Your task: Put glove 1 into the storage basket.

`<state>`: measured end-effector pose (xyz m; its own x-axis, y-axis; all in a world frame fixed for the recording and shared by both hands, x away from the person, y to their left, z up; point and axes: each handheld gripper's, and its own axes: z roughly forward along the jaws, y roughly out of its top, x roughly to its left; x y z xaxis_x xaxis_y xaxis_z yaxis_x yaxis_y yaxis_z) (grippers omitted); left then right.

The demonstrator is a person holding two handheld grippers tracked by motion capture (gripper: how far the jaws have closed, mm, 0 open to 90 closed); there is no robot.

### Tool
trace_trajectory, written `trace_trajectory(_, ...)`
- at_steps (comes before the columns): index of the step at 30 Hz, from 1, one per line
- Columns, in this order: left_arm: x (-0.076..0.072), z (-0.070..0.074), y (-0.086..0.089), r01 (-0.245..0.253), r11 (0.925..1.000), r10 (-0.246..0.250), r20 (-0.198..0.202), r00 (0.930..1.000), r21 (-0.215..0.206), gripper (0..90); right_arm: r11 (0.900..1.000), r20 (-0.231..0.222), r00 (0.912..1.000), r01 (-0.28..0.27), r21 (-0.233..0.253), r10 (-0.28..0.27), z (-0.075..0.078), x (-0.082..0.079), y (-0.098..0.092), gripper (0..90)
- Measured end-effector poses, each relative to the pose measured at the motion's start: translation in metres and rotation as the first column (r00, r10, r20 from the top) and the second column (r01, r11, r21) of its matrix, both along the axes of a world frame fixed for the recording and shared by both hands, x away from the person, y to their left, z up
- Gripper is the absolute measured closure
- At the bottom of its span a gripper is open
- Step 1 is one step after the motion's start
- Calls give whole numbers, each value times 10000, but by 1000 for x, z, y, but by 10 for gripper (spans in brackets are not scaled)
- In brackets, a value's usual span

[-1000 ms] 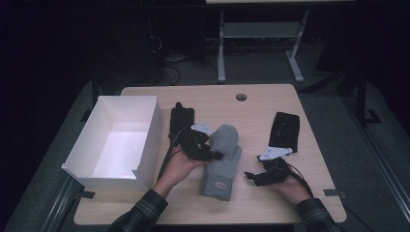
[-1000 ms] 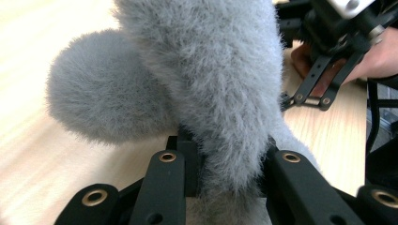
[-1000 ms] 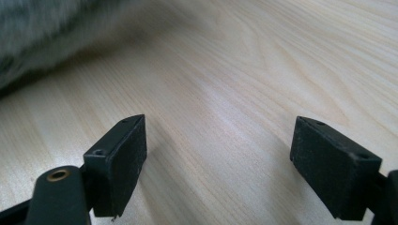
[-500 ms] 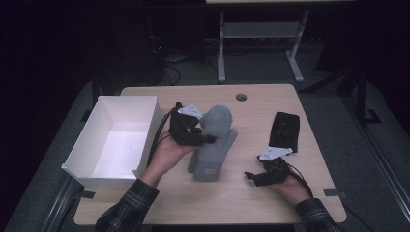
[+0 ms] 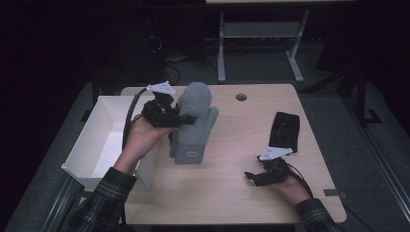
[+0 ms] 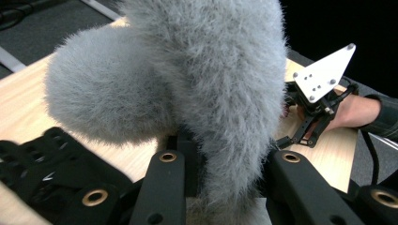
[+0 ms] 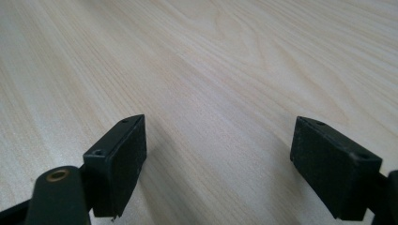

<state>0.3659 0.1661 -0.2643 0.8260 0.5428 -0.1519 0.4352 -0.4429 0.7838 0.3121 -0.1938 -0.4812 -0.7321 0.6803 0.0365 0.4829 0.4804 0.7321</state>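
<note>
Dim room, light wooden worktop [image 5: 227,159] under fixed camera, carrying white open box [image 5: 96,140] at left edge, black pouch [image 5: 284,131] lying flat at right

Left gripper [image 5: 186,119] clamping grey fluffy slipper [image 5: 193,123], jaws pressing into fur on either side, as seen in left gripper view [image 6: 225,187]
Slipper standing nearly upright, lower end resting on worktop just beside box's right wall, upper end raised and leaning toward gripper
Left hand [image 5: 142,135] hovering above box's near right corner

Right gripper [image 5: 252,176] lying low on worktop near front right, well apart from slipper, just in front of pouch
Jaws standing wide apart with bare wood between them [image 7: 218,154], holding nothing
</note>
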Motion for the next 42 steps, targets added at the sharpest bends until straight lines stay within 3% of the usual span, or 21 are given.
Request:
trace_trajectory(4,0,20,24,-401,9992,403,211,9990,-95,732,10000,5,10000,-1,-1,1,0,0,0,187)
trace_trajectory(11,-2,35,57,-950,9950,961,336,9948,-310,731,10000,-25,10000,25,9,-25,0,0,0,187)
trace_trajectory(18,-1,43,98,-1752,9828,1775,359,9835,-584,731,10000,-28,10000,29,13,-29,0,0,0,187)
trace_trajectory(20,-1,45,117,-2153,9742,2182,397,9751,-673,731,10000,1,10000,4,3,-4,0,0,0,187)
trace_trajectory(24,-1,45,134,-2421,9677,2450,364,9688,-697,731,10000,-28,10000,35,12,-35,0,0,0,186)
trace_trajectory(31,-8,36,160,-2877,9560,2897,310,9566,-582,730,10000,-37,9999,98,-4,-98,0,-1,-1,183)
trace_trajectory(37,-13,12,175,-3235,9457,3231,-156,9462,-306,731,10000,-17,10000,36,11,-36,0,-2,-3,180)
trace_trajectory(38,-15,4,179,-3376,9411,3370,-278,9411,-184,730,10000,-14,10000,16,11,-16,0,-2,-3,179)
trace_trajectory(42,-15,-11,183,-3484,9373,3477,-501,9363,-51,730,10000,0,10000,-43,12,43,0,-2,-3,178)
